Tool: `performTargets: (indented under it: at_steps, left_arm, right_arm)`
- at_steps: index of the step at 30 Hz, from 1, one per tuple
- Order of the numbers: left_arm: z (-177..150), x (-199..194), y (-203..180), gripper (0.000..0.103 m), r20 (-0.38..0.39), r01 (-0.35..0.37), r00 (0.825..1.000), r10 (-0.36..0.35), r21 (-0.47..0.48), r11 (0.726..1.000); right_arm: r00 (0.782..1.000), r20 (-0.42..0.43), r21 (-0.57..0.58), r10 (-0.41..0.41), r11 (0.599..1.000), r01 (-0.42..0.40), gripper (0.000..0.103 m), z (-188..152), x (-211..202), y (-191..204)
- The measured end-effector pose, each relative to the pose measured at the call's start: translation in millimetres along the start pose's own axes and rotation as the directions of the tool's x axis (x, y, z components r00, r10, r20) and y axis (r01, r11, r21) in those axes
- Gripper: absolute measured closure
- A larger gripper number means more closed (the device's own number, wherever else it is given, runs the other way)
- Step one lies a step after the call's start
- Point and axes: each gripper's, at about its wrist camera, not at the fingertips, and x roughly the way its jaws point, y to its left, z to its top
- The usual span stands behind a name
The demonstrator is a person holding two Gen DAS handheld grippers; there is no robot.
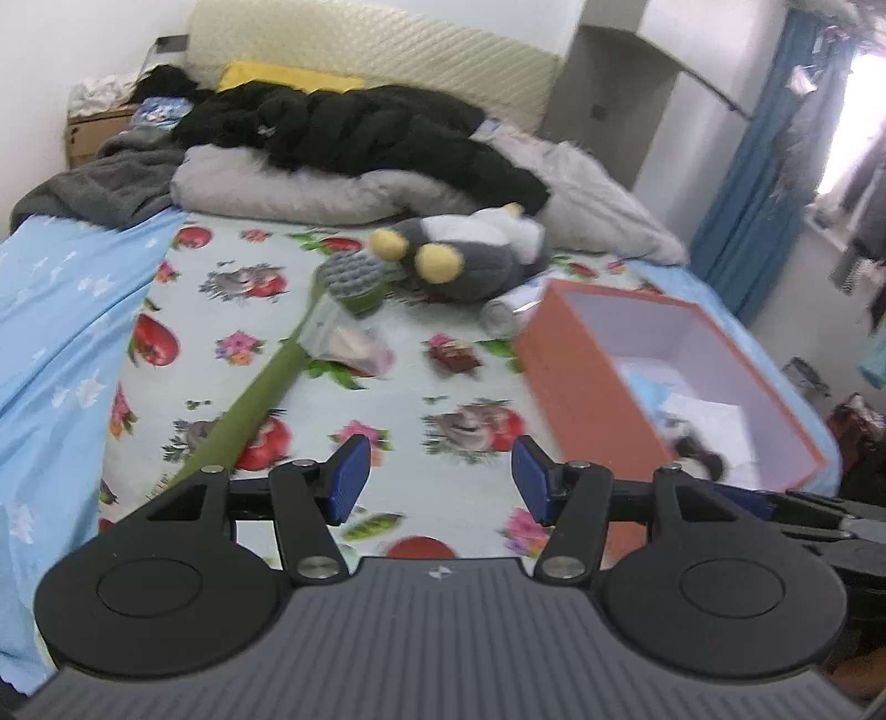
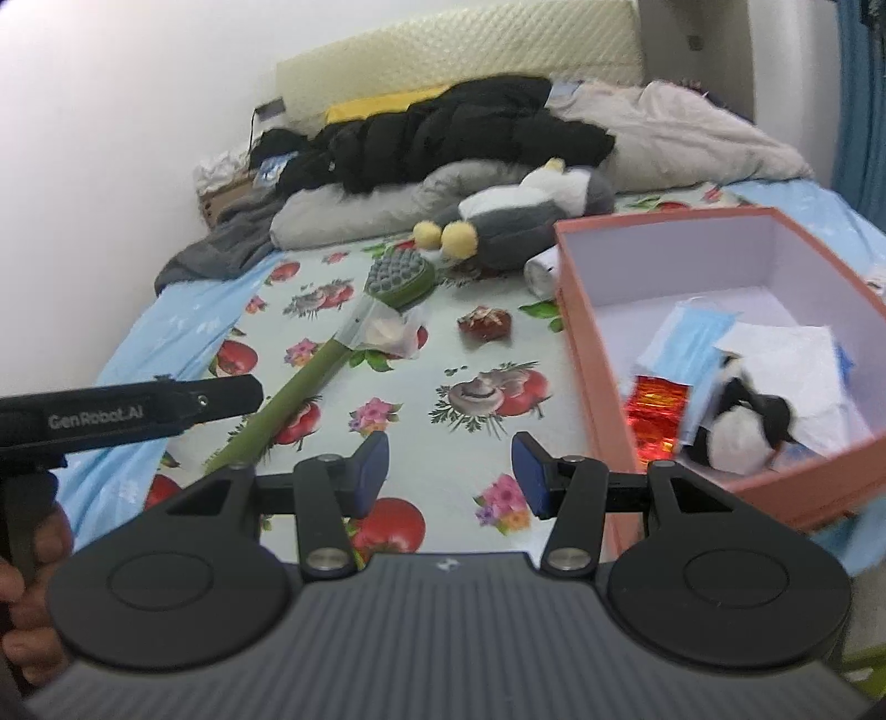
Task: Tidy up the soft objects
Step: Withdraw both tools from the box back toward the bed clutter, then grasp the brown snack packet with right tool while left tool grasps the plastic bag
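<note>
Blurred: small black-and-white plush (image 2: 739, 426) in orange box (image 2: 587, 354) (kind unclear); box's near corner cut by right-wrist frame edge.

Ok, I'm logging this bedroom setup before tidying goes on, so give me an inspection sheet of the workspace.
Surface: bed with fruit-print sheet.
Job's things: grey-and-white plush penguin lying beyond the open orange cardboard box; small black-and-white plush and blue face mask inside the box.
Clutter: green long-handled massage brush, red foil wrapper, black puffer jacket, grey blanket.
Grippers: left gripper and right gripper open, empty.
Cables: nothing seen.
Surroundings: blue curtain, cream headboard.
</note>
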Motion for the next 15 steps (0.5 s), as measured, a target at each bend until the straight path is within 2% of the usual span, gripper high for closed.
performTargets:
  at_steps: [8,13,15]
  left_arm:
    - [19,81,49,0.040,-0.027,-0.062,0.998,0.061,-0.048,0.997]
    - [33,135,65,0.038,-0.046,-0.069,0.997,0.067,-0.046,0.997]
    - [38,155,68,0.037,-0.051,-0.071,0.996,0.069,-0.036,0.997]
  right_arm:
    - [0.999,-0.050,-0.029,0.014,0.999,-0.016,0.051,22,88,0]
    - [0.999,-0.032,-0.020,0.004,1.000,-0.004,0.051,41,138,-3]
    - [0.999,-0.021,-0.011,-0.025,1.000,0.025,0.051,50,157,-6]
